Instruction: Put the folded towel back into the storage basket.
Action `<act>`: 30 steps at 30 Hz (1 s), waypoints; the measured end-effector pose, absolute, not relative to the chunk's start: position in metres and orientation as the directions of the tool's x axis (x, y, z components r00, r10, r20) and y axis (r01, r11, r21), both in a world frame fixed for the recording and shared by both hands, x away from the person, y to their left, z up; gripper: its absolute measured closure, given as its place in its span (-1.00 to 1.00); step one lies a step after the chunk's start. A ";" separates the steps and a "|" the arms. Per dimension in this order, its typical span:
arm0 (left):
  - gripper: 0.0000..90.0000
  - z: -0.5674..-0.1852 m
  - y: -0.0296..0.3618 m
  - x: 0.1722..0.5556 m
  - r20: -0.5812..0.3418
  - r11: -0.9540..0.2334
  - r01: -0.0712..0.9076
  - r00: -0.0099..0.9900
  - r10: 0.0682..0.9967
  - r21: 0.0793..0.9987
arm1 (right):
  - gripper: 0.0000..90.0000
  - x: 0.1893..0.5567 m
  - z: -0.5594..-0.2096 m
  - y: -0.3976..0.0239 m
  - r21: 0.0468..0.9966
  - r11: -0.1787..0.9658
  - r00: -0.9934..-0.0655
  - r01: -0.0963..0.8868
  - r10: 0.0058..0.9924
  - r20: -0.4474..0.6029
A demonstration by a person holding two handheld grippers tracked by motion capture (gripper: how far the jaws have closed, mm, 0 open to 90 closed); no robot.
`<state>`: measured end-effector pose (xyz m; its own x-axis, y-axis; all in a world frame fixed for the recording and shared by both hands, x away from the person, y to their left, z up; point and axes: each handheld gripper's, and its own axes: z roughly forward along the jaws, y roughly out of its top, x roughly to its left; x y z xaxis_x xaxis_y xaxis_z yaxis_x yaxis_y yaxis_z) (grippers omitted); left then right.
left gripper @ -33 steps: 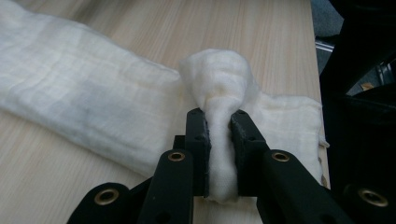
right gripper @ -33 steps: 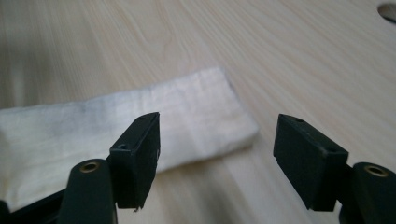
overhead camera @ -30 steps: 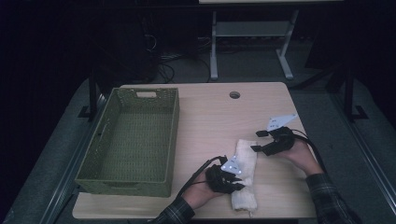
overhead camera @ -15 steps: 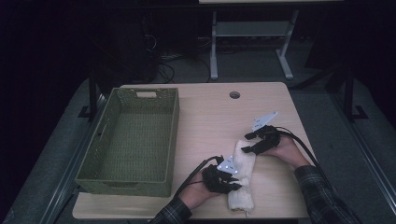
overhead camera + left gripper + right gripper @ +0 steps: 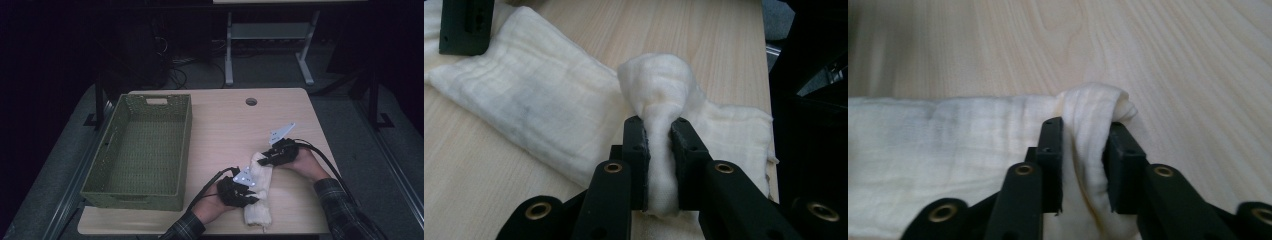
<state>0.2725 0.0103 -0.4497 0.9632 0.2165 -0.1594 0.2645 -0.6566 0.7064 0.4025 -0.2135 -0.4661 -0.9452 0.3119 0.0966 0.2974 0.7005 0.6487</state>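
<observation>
Overhead: white cloth (image 5: pixel 260 190) lying folded on table (image 5: pixel 225 125) right of green basket (image 5: pixel 140 150), both grippers on it. Left gripper (image 5: pixel 658 130) view: jaws pinching a bunched cloth fold. Right gripper (image 5: pixel 1083 131) view: jaws clamped on cloth's rolled edge.

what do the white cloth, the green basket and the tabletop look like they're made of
White cloth: soft woven cotton or gauze, matte; fine weave lines, and it bunches between each gripper's jaws. Green basket: woven, wicker or plastic imitation, hard to tell; its walls show a basket-weave texture. Tabletop: light wood or wood-look laminate, smooth; grain streaks show in the right gripper view.
</observation>
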 end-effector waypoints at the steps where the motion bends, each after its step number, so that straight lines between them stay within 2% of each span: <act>1: 0.75 -0.449 0.010 0.272 -0.163 -0.656 0.267 0.963 0.216 0.706 | 0.70 0.402 -0.466 -0.213 0.644 0.701 -0.944 0.305 0.313 0.106; 6: 0.76 -0.448 0.010 0.275 -0.165 -0.656 0.259 0.965 0.203 0.709 | 0.78 0.403 -0.464 -0.212 0.627 0.708 -0.940 0.325 0.317 0.129; 13: 0.76 -0.430 0.014 0.278 -0.157 -0.643 0.254 0.966 0.205 0.722 | 0.78 0.407 -0.453 -0.207 0.605 0.728 -0.938 0.322 0.331 0.101; 30: 0.76 -0.362 0.044 0.293 -0.137 -0.608 0.281 0.952 0.272 0.743 | 0.78 0.426 -0.385 -0.178 0.662 0.704 -0.952 0.258 0.304 0.047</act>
<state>0.2926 0.0437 -0.3615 0.9524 0.2721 -0.1375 0.2808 -0.6076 0.7429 0.4260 -0.1784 -0.3847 -0.9515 0.3039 0.0472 0.2575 0.7035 0.6624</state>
